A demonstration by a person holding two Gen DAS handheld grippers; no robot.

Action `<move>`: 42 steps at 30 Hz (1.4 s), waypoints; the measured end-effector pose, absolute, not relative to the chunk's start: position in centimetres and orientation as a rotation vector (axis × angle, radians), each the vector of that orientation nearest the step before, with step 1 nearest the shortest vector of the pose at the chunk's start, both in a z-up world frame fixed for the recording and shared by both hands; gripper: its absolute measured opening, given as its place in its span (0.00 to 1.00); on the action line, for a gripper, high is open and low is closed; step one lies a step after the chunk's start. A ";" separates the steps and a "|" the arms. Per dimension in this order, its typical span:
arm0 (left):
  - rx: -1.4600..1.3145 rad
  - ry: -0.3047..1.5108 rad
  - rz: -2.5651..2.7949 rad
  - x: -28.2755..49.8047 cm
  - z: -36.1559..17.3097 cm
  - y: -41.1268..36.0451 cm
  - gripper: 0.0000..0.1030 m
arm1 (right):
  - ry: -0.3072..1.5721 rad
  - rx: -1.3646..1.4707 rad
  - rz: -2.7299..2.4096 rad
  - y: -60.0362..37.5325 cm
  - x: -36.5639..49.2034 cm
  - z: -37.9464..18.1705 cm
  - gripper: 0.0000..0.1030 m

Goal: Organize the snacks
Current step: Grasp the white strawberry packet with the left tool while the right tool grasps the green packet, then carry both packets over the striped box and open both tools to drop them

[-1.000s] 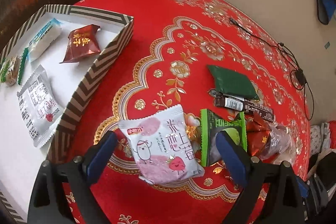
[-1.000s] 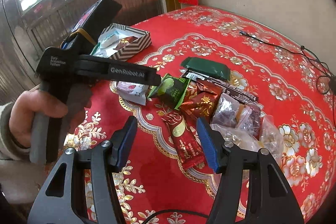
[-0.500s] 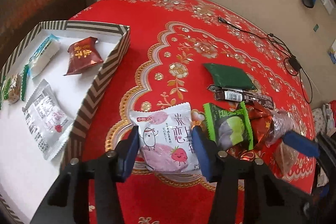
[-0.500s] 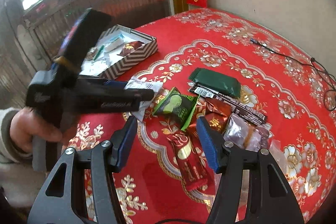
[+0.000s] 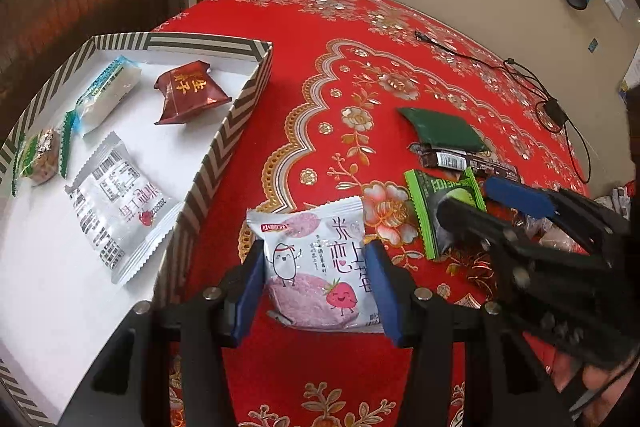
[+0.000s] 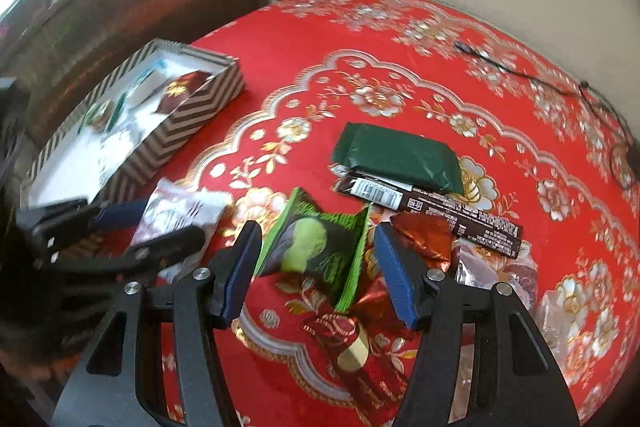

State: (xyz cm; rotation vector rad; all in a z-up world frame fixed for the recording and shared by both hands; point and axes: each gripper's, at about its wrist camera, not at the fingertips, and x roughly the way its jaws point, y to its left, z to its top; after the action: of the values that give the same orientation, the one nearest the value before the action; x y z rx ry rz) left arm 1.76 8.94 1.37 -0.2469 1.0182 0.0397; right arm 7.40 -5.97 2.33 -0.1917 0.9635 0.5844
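Observation:
My left gripper (image 5: 316, 279) is shut on a white and pink strawberry snack pack (image 5: 320, 263), its blue pads pressing both sides; the pack also shows in the right wrist view (image 6: 180, 215). My right gripper (image 6: 316, 259) is open, its fingers on either side of a green and black snack pack (image 6: 316, 247), also seen in the left wrist view (image 5: 444, 211). A striped box (image 5: 224, 143) at the left holds several snacks, among them a dark red packet (image 5: 188, 95).
A dark green pouch (image 6: 396, 155), a brown bar (image 6: 436, 211) and red and clear wrapped snacks (image 6: 420, 235) lie in a pile on the red tablecloth (image 6: 360, 39). A black cable (image 5: 532, 87) runs along the far right. The wall stands behind the table.
My left gripper has closed from wide open onto the strawberry pack. My right gripper has moved forward and down over the green pack and now straddles it.

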 end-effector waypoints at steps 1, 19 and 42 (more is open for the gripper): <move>-0.243 1.018 0.039 1.8 1.3 8.9 0.51 | 0.972 -0.179 0.584 -6.0 7.6 2.1 0.57; -0.212 0.981 -0.003 0.5 2.2 8.9 0.51 | 0.941 -0.141 0.607 -6.8 6.2 2.0 0.36; -0.199 0.859 0.028 -1.9 8.7 15.9 0.51 | 0.810 -0.114 0.700 -2.5 3.1 7.7 0.37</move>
State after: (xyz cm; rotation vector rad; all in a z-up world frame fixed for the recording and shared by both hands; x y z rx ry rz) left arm -1.95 15.91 8.68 -0.1989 0.8588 0.0278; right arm 3.11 -2.54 7.72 -0.1143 0.8096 0.6998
